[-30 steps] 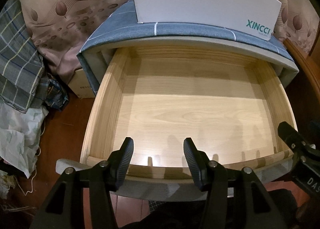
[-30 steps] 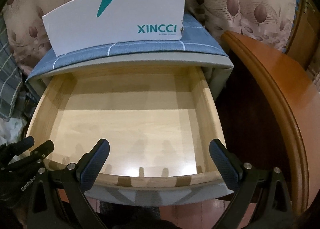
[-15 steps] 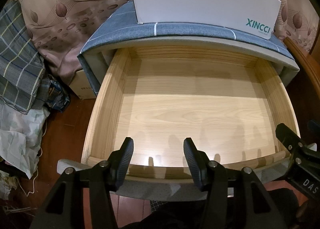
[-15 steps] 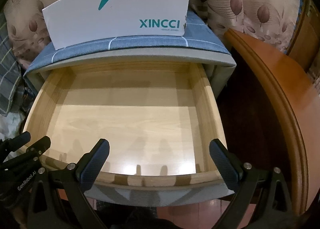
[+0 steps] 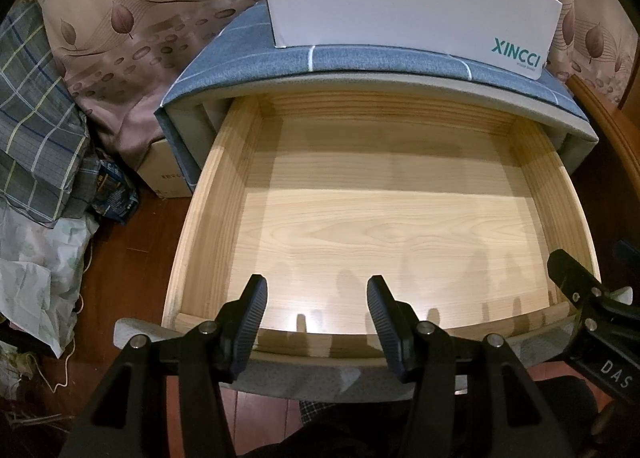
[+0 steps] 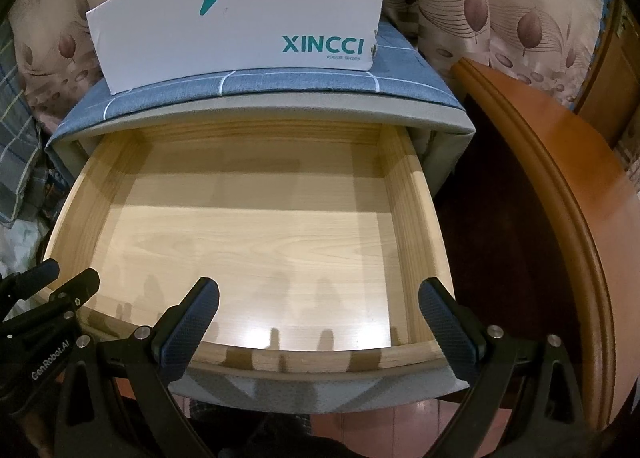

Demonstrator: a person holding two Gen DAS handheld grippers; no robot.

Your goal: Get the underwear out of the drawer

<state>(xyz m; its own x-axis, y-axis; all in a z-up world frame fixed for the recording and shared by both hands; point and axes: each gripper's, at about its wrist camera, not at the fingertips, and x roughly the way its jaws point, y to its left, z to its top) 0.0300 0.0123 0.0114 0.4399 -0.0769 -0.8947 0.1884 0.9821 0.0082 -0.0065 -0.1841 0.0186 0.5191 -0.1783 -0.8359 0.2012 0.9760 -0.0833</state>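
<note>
Both wrist views look steeply down, close above drawer [image 5: 384,225] front edge; left view offset left, right view offset right; shared: drawer interior, white box [image 6: 240,17] behind

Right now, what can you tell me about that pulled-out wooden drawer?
The drawer is pulled well out of a small cabinet covered in blue checked fabric. It looks like pale, light-grained wood: a flat bottom, four low walls, and a grey padded front panel nearest the cameras. Nothing lies on the part of the bottom that shows; no underwear is visible. The rear part sits in the cabinet's shadow. Neither gripper touches it.
</note>
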